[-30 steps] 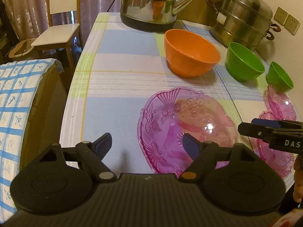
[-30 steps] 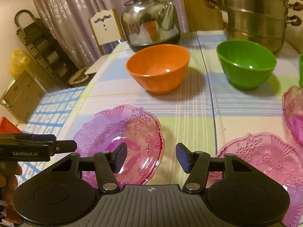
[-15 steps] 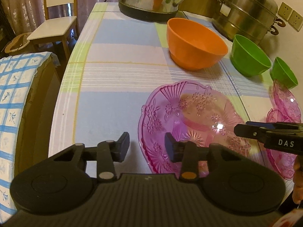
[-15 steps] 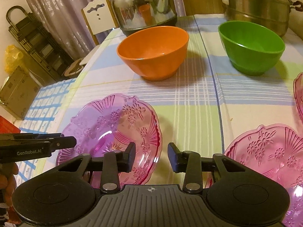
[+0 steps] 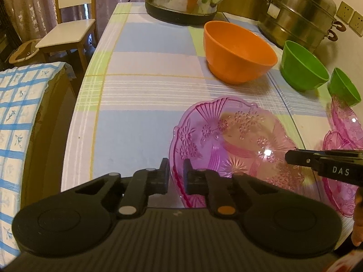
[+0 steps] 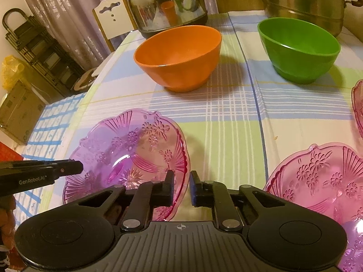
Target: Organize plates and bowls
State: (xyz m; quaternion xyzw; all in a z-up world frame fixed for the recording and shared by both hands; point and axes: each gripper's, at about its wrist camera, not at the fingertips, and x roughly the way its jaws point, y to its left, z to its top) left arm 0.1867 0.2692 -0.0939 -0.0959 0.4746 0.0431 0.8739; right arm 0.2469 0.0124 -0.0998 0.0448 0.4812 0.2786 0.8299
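Note:
A pink glass plate [image 5: 238, 140] [image 6: 129, 149] lies on the checked table. My left gripper [image 5: 176, 174] straddles its near left rim with the jaws almost closed on it. My right gripper [image 6: 182, 188] straddles the same plate's right rim, jaws also narrowed on it. An orange bowl [image 5: 238, 52] [image 6: 179, 54] and a large green bowl [image 5: 301, 68] [image 6: 299, 47] stand behind. A small green bowl [image 5: 344, 90] and two more pink plates [image 5: 340, 181] [image 6: 322, 185] lie to the right.
A steel kettle [image 5: 188, 0] and a steel steamer pot [image 5: 297, 11] stand at the table's far end. A wooden chair [image 5: 68, 29] and a blue-checked covered piece [image 5: 20, 122] are left of the table [image 5: 136, 104]. A wall with sockets is at the right.
Both grippers have closed from wide open to a narrow gap and moved onto opposite rims of the near pink plate.

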